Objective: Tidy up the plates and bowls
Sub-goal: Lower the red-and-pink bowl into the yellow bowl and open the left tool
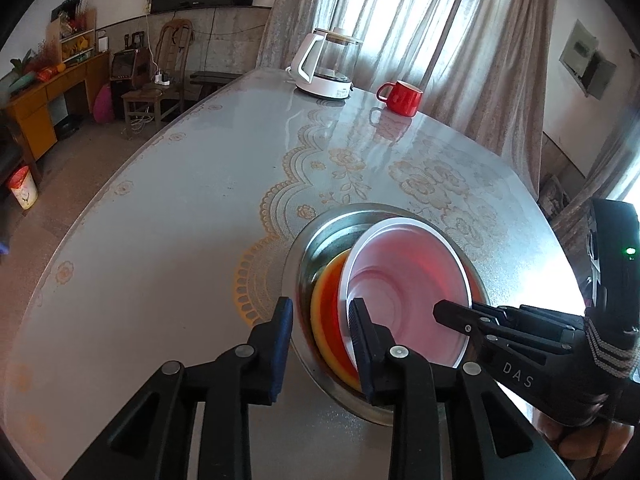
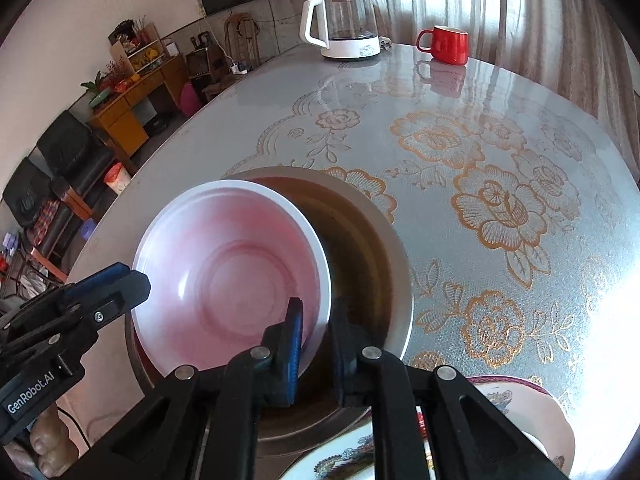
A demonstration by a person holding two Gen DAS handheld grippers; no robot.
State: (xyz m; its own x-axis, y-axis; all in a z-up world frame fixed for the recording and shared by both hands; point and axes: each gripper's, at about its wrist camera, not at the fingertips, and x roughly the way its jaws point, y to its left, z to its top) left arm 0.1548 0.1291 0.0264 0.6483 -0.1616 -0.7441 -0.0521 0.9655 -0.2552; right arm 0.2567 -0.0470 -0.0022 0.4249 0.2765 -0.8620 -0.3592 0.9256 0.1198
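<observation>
A white bowl with a pink inside [image 1: 404, 296] [image 2: 232, 280] is tilted inside a large steel bowl [image 1: 320, 236] [image 2: 376, 240]. An orange bowl [image 1: 328, 312] lies under it in the steel bowl. My right gripper [image 2: 316, 340] is shut on the white bowl's rim, one finger inside and one outside; it shows in the left wrist view [image 1: 452, 312]. My left gripper [image 1: 320, 328] is open, its jaws straddling the near rims of the steel and orange bowls; it shows at the left of the right wrist view [image 2: 124, 280].
A glass kettle with a white base [image 1: 328, 68] [image 2: 344, 24] and a red mug [image 1: 400, 96] [image 2: 444, 44] stand at the table's far side. Patterned plates [image 2: 532, 420] lie near the right gripper. The table [image 1: 180, 200] drops off to the left.
</observation>
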